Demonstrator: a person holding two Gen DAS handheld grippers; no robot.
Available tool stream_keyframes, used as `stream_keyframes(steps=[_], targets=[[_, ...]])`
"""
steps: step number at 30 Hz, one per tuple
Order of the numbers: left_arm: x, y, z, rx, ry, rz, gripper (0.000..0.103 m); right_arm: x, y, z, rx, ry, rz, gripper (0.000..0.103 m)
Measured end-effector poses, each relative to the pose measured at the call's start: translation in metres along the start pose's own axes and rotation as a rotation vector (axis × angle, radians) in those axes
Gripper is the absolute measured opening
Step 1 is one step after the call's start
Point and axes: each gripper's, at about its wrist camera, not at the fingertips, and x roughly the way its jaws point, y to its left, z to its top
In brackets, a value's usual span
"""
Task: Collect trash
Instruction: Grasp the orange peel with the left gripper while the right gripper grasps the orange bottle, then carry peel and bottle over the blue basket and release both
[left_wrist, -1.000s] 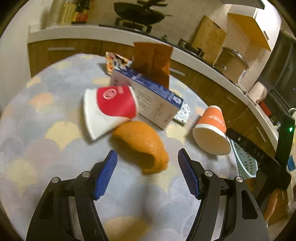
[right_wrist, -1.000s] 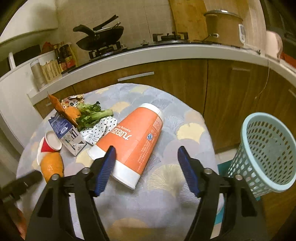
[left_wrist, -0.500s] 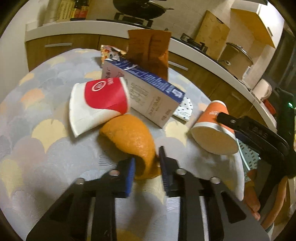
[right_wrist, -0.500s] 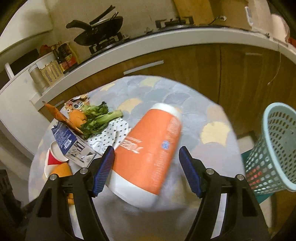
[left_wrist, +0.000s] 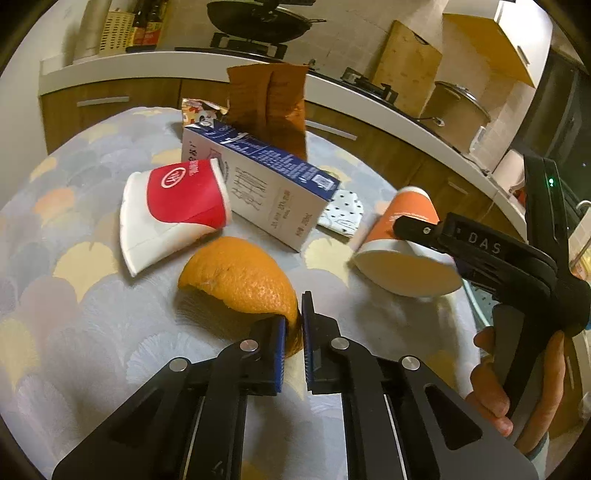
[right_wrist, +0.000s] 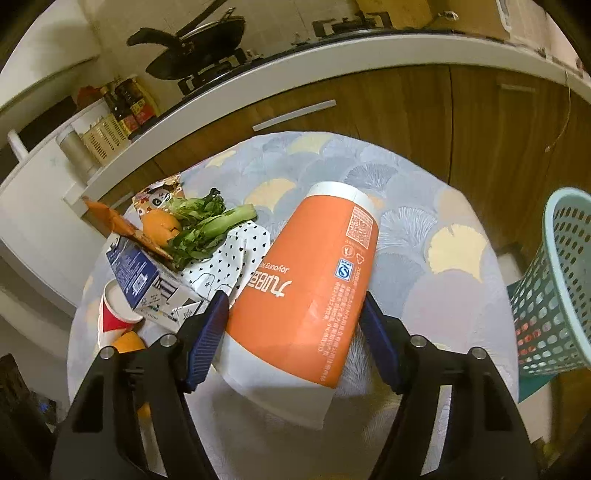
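While the left tongs (left_wrist: 293, 343) are closing on the near edge of the orange peel (left_wrist: 240, 280), pads already pinching its rim, the peel sits dome-up on the round worktop (left_wrist: 74, 314), its long side running away toward the crushed red-and-white cup (left_wrist: 173, 210). The right tongs (right_wrist: 295, 332) straddle the big orange cup (right_wrist: 314, 288) and are closing, pads just at its sides; whether they press yet is hard to tell. That cup lies on its side, wide white mouth toward the tongs, base pointing to the far cabinets. A blue milk carton (left_wrist: 266, 184) lies flat behind the peel, partly hiding a spotted wrapper (left_wrist: 343, 214). At the right, the teal basket (right_wrist: 554, 295) is cut off by the frame edge.
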Motion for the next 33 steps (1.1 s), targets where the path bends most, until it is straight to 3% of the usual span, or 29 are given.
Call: stream_keyframes(steps=[6, 18, 24, 33], targets=[[-0.01, -0.016, -0.005, 0.039, -0.019, -0.036, 0.005, -0.033, 0.019, -0.003, -0.119, -0.106, -0.11, 0.045], [-0.031, -0.057, 0.007, 0.139, -0.084, -0.084, 0.005, -0.083, 0.009, -0.003, -0.154, -0.223, -0.172, 0.043], [-0.029, -0.104, 0.025, 0.244, -0.107, -0.151, 0.005, -0.117, -0.029, 0.008, -0.096, -0.292, -0.226, 0.043], [0.002, -0.2, 0.043, 0.416, -0.077, -0.303, 0.005, -0.156, -0.117, 0.018, 0.037, -0.355, -0.37, 0.043]])
